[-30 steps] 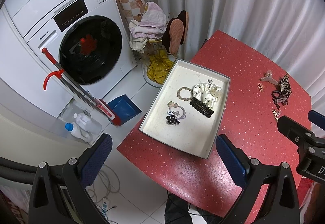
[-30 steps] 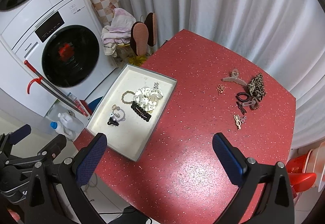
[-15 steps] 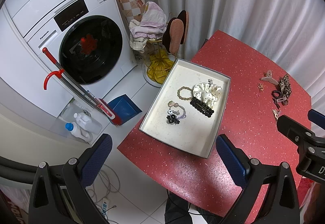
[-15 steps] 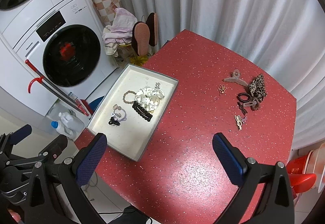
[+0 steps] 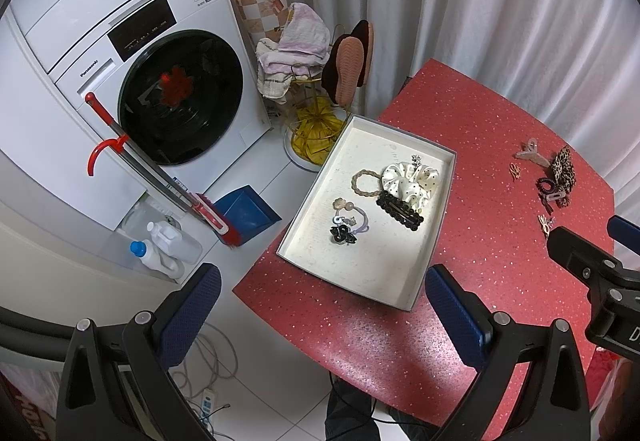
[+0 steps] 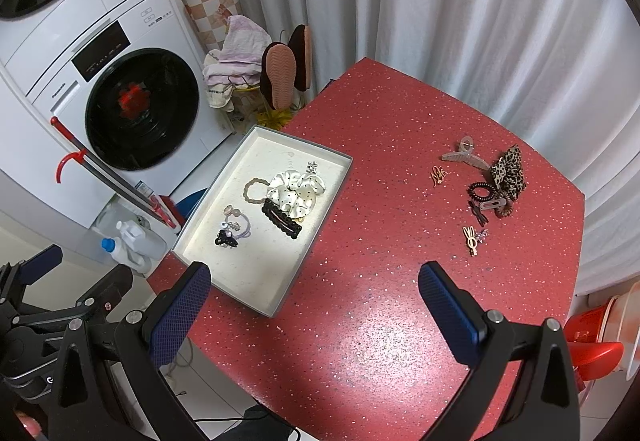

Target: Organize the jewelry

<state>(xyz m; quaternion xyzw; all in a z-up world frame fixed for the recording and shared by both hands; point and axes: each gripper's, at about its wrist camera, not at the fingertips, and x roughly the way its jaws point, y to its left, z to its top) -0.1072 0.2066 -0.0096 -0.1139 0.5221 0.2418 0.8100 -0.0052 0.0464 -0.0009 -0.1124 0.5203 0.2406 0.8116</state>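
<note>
Small pieces beside leopard scrunchie (image 6: 509, 172) hard to resolve, possibly clips. Polka-dot scrunchie (image 6: 295, 190) in grey tray (image 6: 256, 305) on red speckled table (image 6: 380, 321); washing machine (image 5: 132, 53) behind. Left gripper (image 5: 320, 305), right gripper (image 6: 314, 295) spread wide, empty.

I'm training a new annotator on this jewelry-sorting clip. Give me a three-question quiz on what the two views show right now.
1. True or false: the leopard scrunchie lies inside the tray.
2. Which sits closest to the white dotted scrunchie? A) clear claw clip B) black barrette C) gold rabbit clip
3. Fill in: both the left tongs and the right tongs are ____ and hold nothing.

Key: 1 false, it lies on the red table; 2 B; 3 open.
</note>
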